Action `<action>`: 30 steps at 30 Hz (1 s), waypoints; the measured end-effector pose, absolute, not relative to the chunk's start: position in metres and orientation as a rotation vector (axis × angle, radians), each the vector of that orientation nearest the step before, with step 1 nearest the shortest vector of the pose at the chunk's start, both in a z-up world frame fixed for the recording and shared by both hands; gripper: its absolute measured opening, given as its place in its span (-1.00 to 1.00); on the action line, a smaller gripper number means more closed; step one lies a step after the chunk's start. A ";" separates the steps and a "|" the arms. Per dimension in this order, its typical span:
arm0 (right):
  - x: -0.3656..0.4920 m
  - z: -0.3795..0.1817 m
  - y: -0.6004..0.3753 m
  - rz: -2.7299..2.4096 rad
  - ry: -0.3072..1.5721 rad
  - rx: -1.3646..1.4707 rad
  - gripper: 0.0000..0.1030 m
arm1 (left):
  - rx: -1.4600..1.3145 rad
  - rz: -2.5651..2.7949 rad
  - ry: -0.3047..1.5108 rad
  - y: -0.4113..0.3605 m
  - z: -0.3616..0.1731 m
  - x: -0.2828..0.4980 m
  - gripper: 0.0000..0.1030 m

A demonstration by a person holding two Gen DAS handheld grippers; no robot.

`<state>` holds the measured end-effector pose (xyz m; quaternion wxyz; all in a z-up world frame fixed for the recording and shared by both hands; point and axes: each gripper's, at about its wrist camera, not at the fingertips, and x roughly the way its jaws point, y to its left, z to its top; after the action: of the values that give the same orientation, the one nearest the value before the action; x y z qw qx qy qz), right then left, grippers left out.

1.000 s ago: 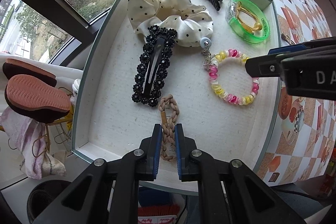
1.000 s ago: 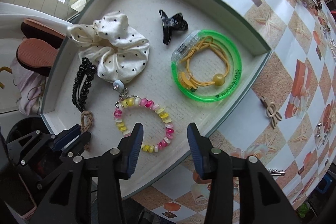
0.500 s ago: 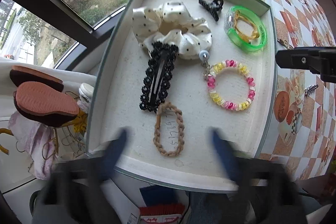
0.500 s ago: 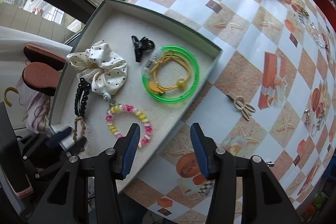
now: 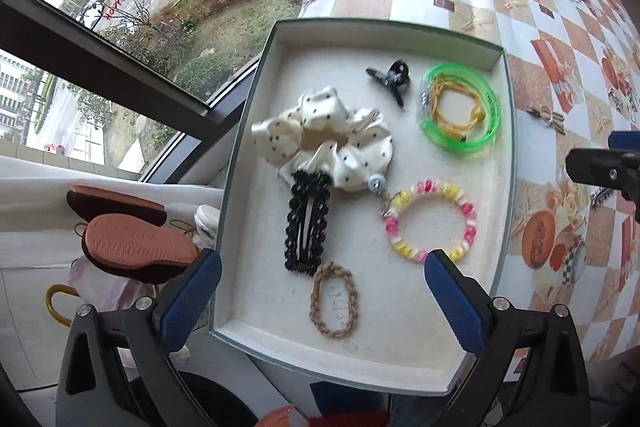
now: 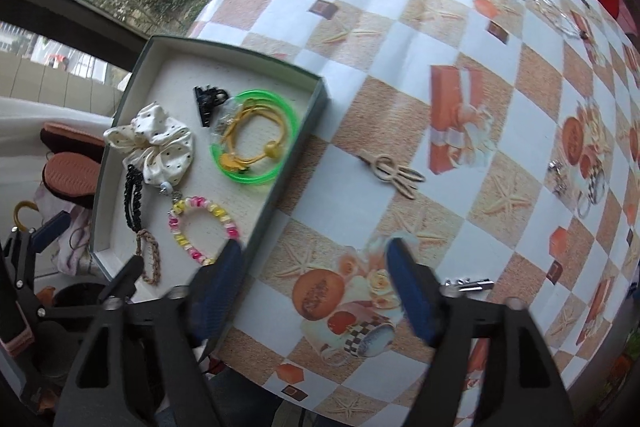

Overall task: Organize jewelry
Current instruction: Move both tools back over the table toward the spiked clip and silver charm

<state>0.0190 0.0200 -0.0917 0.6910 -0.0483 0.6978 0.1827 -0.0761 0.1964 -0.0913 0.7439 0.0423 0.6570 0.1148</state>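
Both tongs spread, holding nothing.
Left gripper (image 5: 322, 289) hangs over the tray's (image 5: 240, 163) near edge; right gripper (image 6: 316, 279) beside its rim.

Home — patterned tablecloth (image 6: 460, 39) on a window-side table, slippers (image 5: 132, 239) drying by the sill, street outside

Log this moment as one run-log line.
left gripper: open, above braided hair tie lying in tray | right gripper: open, empty, over tablecloth | beige clip outside tray
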 end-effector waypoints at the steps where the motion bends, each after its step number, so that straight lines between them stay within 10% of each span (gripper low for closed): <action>1: 0.020 -0.092 0.012 0.398 1.560 -0.094 0.66 | 0.096 0.248 1.437 0.194 -0.089 -0.072 1.00; 30: 0.031 -0.123 -0.182 0.044 1.576 0.141 0.73 | 0.312 -0.106 1.463 0.005 -0.110 -0.017 1.00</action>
<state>0.0311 -0.1822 -0.1229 0.7029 0.0633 0.7082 0.0199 -0.0175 0.0052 -0.1104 0.7319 0.1416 0.6647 -0.0482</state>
